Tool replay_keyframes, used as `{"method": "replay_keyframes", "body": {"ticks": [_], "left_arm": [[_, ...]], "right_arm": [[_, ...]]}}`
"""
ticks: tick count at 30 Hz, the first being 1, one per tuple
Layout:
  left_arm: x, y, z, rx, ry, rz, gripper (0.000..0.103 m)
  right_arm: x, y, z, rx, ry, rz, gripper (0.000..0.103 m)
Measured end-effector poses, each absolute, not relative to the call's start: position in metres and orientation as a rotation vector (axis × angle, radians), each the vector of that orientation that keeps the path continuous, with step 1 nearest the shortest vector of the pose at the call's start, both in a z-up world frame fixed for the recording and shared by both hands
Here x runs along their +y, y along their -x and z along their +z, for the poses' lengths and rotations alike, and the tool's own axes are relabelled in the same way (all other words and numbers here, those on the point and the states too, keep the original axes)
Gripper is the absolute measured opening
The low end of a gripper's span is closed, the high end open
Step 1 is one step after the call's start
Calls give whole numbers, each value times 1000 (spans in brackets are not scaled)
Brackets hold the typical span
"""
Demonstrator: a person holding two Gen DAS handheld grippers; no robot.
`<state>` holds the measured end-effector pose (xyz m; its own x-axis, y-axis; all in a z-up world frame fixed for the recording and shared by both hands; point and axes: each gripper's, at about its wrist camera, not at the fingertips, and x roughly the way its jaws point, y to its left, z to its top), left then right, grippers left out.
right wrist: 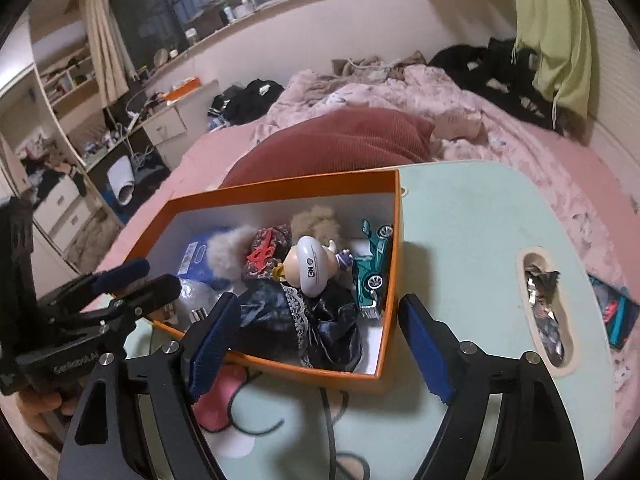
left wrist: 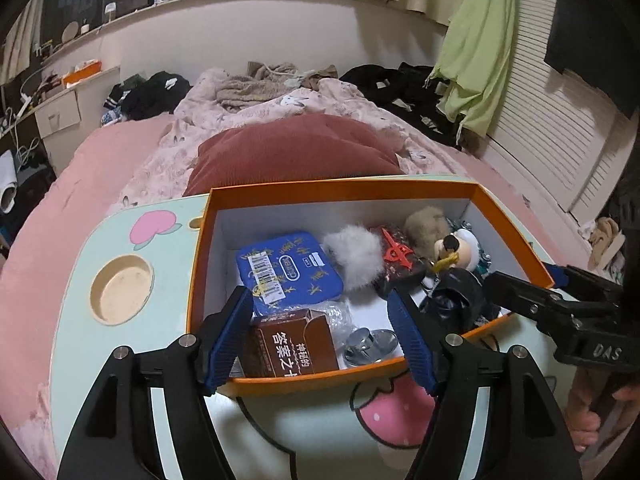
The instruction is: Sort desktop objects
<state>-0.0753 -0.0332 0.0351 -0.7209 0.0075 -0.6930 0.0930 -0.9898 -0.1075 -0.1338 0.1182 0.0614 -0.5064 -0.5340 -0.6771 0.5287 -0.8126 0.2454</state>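
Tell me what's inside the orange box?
The orange box holds a blue tin, brown carton, white pompom, bald doll, teal toy car and black cloth. Whatever lies under the cloth is hidden.

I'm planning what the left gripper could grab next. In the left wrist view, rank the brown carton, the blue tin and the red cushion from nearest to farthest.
From the left gripper:
1. Brown carton, between the open jaws, at the box's near wall.
2. Blue tin, behind it, mid-box.
3. Red cushion, beyond the box, on the bed.
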Motion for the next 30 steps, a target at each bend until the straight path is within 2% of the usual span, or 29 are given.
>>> {"method": "replay_keyframes", "body": {"ticks": [9, 14, 19, 25, 28, 29, 30], "left_arm": [[-28, 54, 38, 212, -1117, -2899, 70], [-29, 26, 55, 279, -1017, -2970, 70], [-18, -4, 48, 256, -1143, -2955, 70], [-9, 7, 0, 177, -1400, -2790, 70], [-5, 9, -2, 131, -1404, -2761, 77], [-2, 10, -3, 106, -1412, -2753, 87], [0, 10, -4, 97, -1415, -2752, 92]], "right_arm": [[123, 109, 65, 21, -979, -2339, 81], [131, 72, 86, 70, -790, -2424, 81], [133, 45, 82, 125, -801, -2397, 82], [131, 43, 50, 215, -943, -2401, 83], [132, 49, 35, 224, -1031, -2365, 86], [132, 51, 31, 225, -1056, -2360, 86], [132, 55, 27, 221, -1086, -2350, 90]]}}
